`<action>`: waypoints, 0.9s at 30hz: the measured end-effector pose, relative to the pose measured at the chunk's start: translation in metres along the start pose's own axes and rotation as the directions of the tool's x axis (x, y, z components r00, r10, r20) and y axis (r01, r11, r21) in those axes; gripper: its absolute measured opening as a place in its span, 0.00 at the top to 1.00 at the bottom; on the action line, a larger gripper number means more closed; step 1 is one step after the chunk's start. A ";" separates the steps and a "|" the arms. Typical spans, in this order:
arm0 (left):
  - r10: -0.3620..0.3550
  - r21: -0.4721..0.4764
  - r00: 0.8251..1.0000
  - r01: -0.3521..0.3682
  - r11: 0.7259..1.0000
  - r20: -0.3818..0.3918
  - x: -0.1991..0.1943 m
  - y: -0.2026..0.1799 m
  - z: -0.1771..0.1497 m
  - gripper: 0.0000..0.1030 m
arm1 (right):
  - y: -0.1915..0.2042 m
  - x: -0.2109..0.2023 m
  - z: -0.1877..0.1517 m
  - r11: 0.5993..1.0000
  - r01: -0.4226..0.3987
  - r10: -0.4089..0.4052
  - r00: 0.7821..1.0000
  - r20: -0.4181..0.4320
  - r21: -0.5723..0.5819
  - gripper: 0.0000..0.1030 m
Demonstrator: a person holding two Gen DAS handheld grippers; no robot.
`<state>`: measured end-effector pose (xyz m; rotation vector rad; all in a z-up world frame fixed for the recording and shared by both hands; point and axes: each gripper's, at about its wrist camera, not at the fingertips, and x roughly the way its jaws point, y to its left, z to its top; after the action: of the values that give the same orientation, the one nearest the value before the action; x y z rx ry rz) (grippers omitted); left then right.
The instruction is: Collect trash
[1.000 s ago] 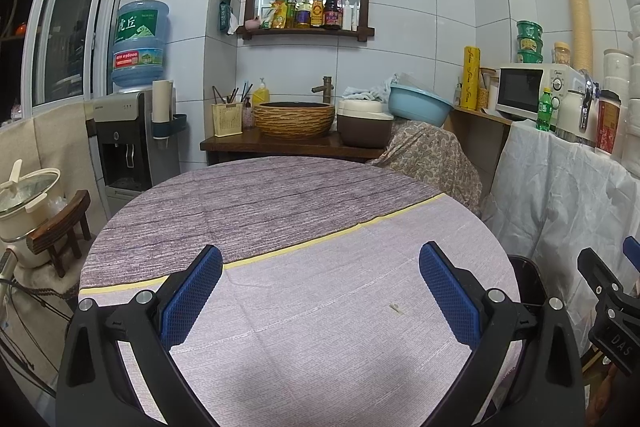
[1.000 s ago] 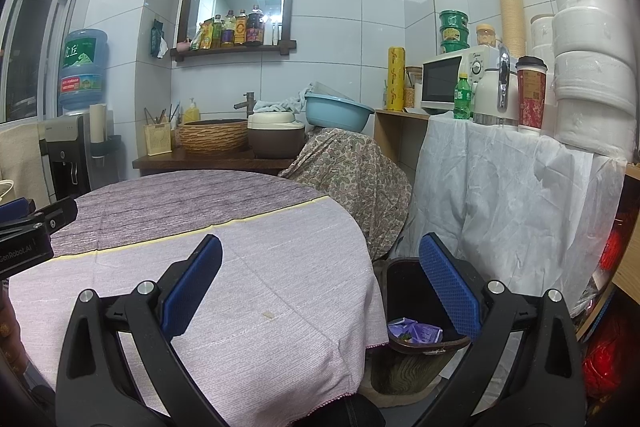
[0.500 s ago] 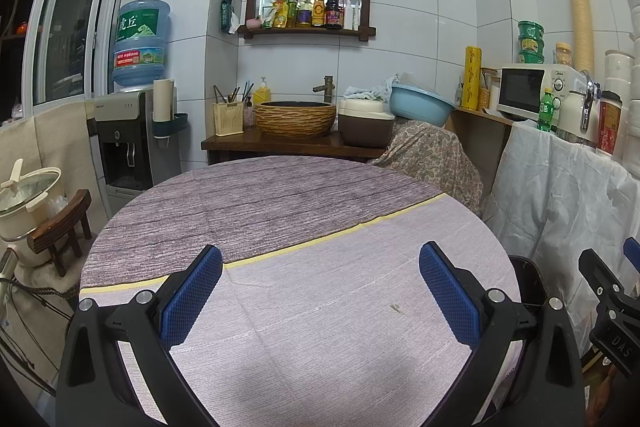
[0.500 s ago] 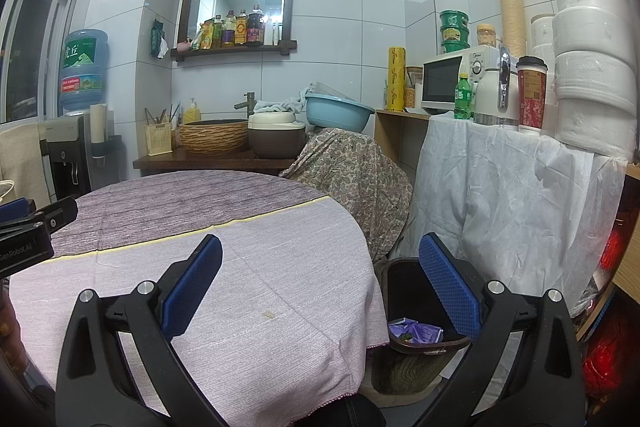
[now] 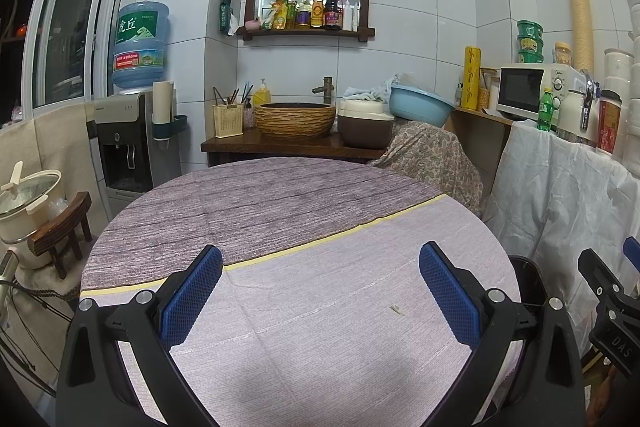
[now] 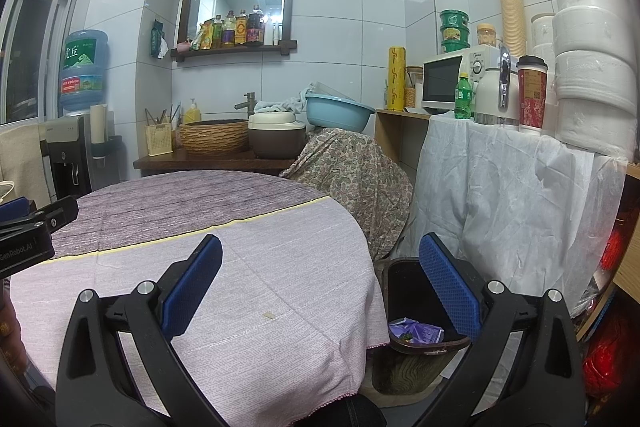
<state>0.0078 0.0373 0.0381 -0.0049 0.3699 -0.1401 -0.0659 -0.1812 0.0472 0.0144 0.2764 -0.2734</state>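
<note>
My left gripper (image 5: 320, 291) is open and empty above the round table (image 5: 280, 211) with its purple cloth. A tiny crumb (image 5: 396, 310) lies on the cloth between the fingers. My right gripper (image 6: 320, 287) is open and empty over the table's right edge (image 6: 360, 251). A dark trash bin (image 6: 412, 307) stands on the floor beside the table, holding purple wrappers (image 6: 416, 331). A small stain or crumb (image 6: 268, 315) marks the cloth. The right gripper shows at the right edge of the left wrist view (image 5: 612, 307); the left gripper shows at the left edge of the right wrist view (image 6: 28, 231).
A white-draped counter (image 6: 500, 195) with microwave (image 6: 452, 83), bottle and cups stands right of the bin. A floral-covered object (image 6: 352, 179) sits behind the table. A sink counter (image 5: 288, 143), a water dispenser (image 5: 128, 143) and a stool with a pot (image 5: 36, 203) lie beyond.
</note>
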 end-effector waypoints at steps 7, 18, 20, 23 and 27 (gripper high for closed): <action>-0.001 -0.002 1.000 0.001 1.000 -0.005 0.000 0.000 0.002 0.05 | 0.001 0.000 0.000 1.000 -0.001 0.001 1.000 -0.001 0.001 0.06; -0.001 0.000 1.000 0.001 1.000 -0.005 0.001 0.000 0.003 0.05 | 0.001 0.001 0.000 1.000 -0.002 0.002 1.000 -0.002 0.002 0.06; -0.001 0.000 1.000 0.001 1.000 -0.005 0.000 0.000 0.003 0.05 | 0.001 0.001 0.000 1.000 -0.003 0.003 1.000 -0.003 0.002 0.06; -0.002 0.000 1.000 0.002 1.000 -0.005 0.001 0.000 0.003 0.05 | 0.001 0.001 0.000 1.000 -0.004 0.004 1.000 -0.004 0.002 0.06; -0.002 0.000 1.000 0.002 1.000 -0.005 0.001 0.000 0.003 0.05 | 0.001 0.001 0.000 1.000 -0.004 0.004 1.000 -0.004 0.003 0.06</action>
<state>0.0096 0.0373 0.0404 -0.0047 0.3745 -0.1425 -0.0645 -0.1805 0.0469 0.0180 0.2800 -0.2700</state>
